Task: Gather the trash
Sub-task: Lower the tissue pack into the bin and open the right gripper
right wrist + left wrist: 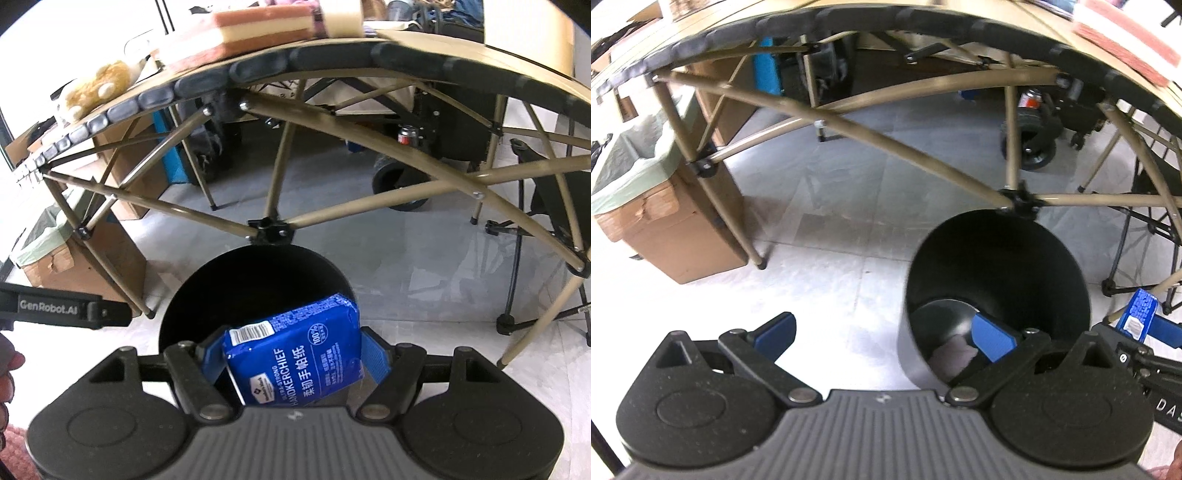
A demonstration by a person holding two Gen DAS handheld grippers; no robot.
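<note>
While the right gripper (291, 354) hung above the black wastebasket (255, 284) on the pale floor, its blue pads clamped a blue pack of handkerchief tissues (295, 362) from both sides, the pack tilted over the bin's open mouth. Beside it, the left gripper (886, 338) stood wide with nothing between its fingers, one blue pad reaching over the bin's rim. Something pale and crumpled (951, 356) lay at the bin's bottom. Behind stood a folding table (406, 55) on tan crossed legs.
</note>
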